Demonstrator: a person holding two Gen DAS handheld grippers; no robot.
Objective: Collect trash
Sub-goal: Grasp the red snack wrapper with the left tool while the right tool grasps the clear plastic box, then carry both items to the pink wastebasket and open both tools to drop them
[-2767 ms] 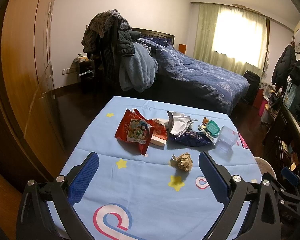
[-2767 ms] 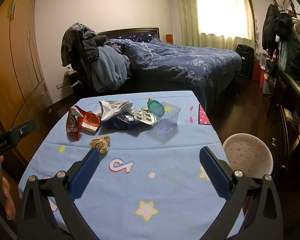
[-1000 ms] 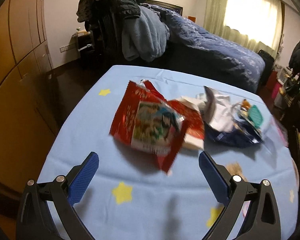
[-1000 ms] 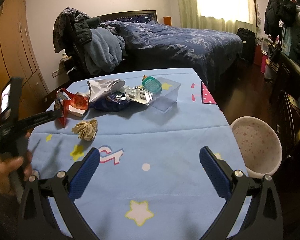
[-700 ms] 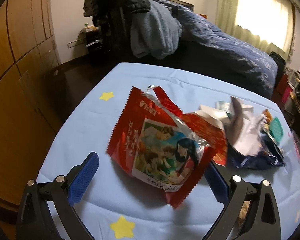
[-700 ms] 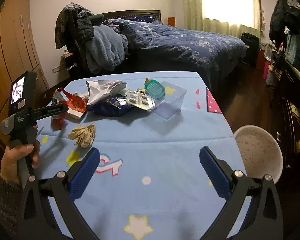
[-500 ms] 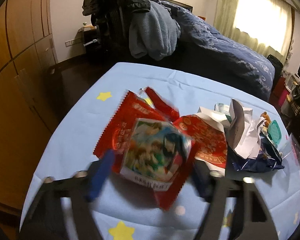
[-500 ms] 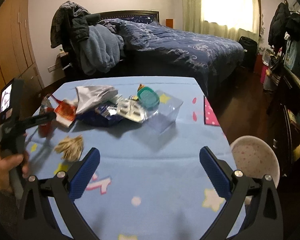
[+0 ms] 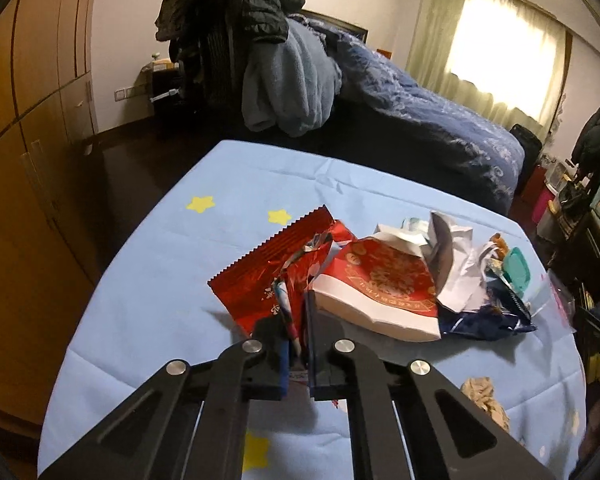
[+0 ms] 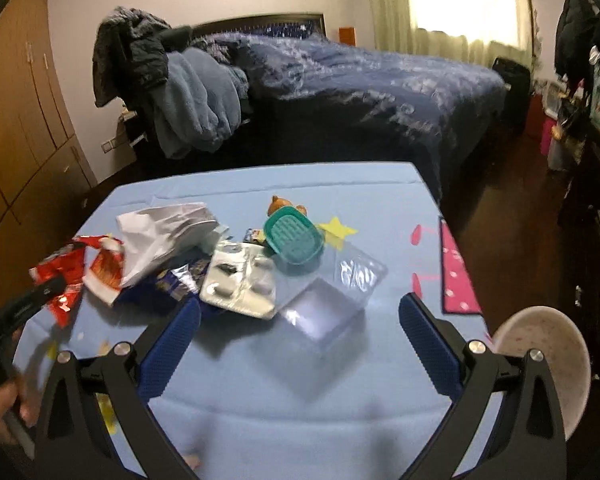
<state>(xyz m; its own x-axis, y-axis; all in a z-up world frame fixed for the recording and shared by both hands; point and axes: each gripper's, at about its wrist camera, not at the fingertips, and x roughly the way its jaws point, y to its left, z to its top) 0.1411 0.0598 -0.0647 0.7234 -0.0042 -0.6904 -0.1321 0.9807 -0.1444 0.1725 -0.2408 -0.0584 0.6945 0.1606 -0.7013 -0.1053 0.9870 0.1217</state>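
Observation:
My left gripper [image 9: 298, 320] is shut on the near edge of a crumpled red snack wrapper [image 9: 276, 264] on the blue tablecloth [image 9: 160, 300]. Beside the wrapper lie a red-and-white packet [image 9: 380, 292], crumpled white paper [image 9: 456, 264], a dark blue wrapper [image 9: 488, 316] and a teal lid [image 9: 518, 270]. A brown paper ball [image 9: 484, 398] sits nearer, at the right. My right gripper [image 10: 299, 310] is open, its fingers either side of a clear plastic box [image 10: 332, 300] without touching it. A silver blister pack [image 10: 240, 280] lies left of that box.
A white speckled round bin [image 10: 540, 360] stands on the floor off the table's right edge. A person's hand [image 10: 0, 400] holds the left gripper's handle at the table's left. Behind the table are a bed [image 10: 380, 92], a clothes-piled chair [image 9: 260, 60] and wooden wardrobes [image 9: 28, 120].
My left jaws went from wide open to shut on the red wrapper, crumpling it. My right gripper moved forward across the table to the clear box.

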